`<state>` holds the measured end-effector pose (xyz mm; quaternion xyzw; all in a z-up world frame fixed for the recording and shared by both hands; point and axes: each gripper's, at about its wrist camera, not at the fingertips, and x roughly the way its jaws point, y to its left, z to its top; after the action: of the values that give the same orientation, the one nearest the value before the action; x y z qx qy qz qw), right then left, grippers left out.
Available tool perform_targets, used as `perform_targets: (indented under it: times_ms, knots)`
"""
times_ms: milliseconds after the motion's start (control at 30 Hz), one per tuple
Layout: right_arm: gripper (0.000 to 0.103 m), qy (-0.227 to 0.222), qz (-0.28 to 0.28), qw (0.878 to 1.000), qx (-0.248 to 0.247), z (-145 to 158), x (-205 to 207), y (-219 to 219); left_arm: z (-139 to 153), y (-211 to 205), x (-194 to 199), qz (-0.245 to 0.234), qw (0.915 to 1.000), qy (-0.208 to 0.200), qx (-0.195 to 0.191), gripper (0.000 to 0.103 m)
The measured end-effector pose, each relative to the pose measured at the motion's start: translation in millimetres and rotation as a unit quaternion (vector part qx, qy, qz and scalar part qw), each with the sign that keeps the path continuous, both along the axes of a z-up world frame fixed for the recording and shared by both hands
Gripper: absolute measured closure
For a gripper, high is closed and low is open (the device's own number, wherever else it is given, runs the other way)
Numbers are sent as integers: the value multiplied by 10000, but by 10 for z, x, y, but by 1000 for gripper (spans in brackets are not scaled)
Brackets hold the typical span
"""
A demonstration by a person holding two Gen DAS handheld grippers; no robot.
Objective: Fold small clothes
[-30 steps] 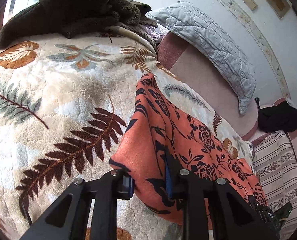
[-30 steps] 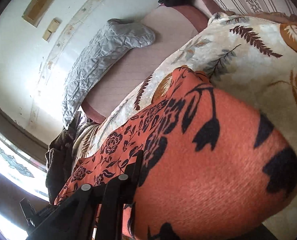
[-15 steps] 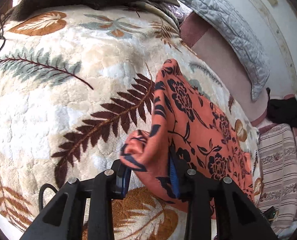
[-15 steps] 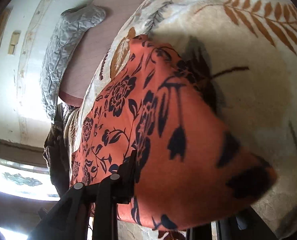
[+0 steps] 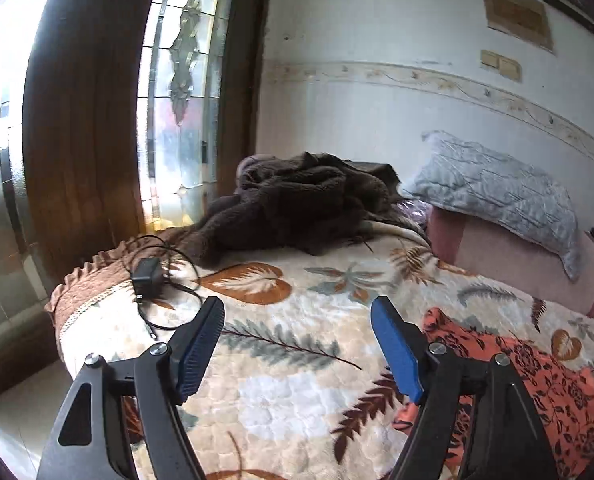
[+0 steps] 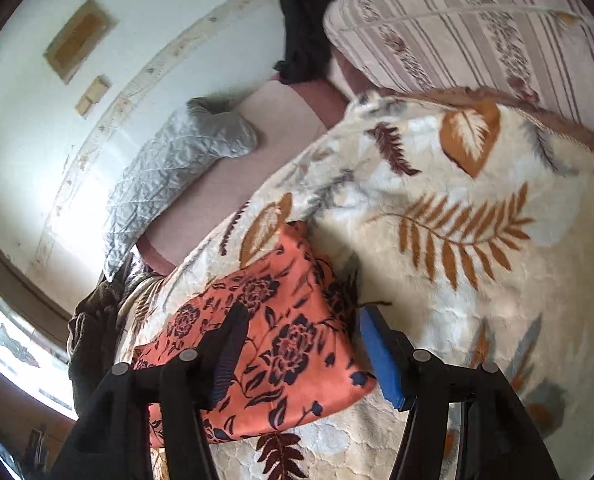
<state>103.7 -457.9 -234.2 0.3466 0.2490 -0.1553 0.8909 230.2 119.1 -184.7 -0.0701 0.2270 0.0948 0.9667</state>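
Since a second ago both tongs have let go of the orange floral garment (image 6: pixel 281 344) and opened up; it was clamped in each, now it lies loose on the bed

Left tongs (image 5: pixel 297 348): jaws wide, nothing between them, blue pads (image 5: pixel 395 354) showing. They hang over the leaf-print blanket (image 5: pixel 289 392), no contact with it visible. The garment sits just right of the right-hand finger, partly hidden behind it, spread flat toward the lower right edge of the left wrist view

Right tongs (image 6: pixel 301 354): jaws wide, garment's near edge lies in the gap between the fingers, not pinched. Cannot tell if the left-hand finger touches the cloth. From this view the garment reads as a flat, roughly rectangular piece lying on the blanket (image 6: pixel 477 280), one corner pointing toward the far pillow

Further out, left view: black charger and its cable (image 5: pixel 149 276) near the blanket's ruffled edge. Behind that a dark brown fleece heap (image 5: pixel 297 212) at the far side of the bed. Grey quilted pillow (image 5: pixel 501 196) against the wall, on a pink sheet (image 5: pixel 509 256). Leaded-glass window (image 5: pixel 181 92) in a dark wood frame at far left

Right view, far end: striped cushion (image 6: pixel 457 16), a black cloth (image 6: pixel 301 24) beside it
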Motion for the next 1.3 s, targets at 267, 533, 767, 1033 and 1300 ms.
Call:
perform_targets:
  times_ms: [267, 533, 767, 1033, 1300]
  knots:
    - [43, 387, 1167, 9924, -53, -268, 719, 534, -434, -1096, 421, -1487, 9832, 1062, -14, 26]
    - [50, 1301, 1025, 9839, 670, -827, 948, 363, -1165, -1523, 813, -1291, 9516, 2679, 780, 26]
    - [50, 988, 922, 9876, 795, -630, 1241, 123, -1054, -1652, 698, -1571, 9564, 2348, 738, 25]
    - [50, 999, 902, 9890, 614, -536, 2051, -250, -1082, -2015, 696, -2126, 9455, 2334, 804, 24]
    - [50, 1181, 419, 9870, 1003, -922, 2430, -839, -1300, -2220, 778, -2108, 9361, 2552, 1188, 8]
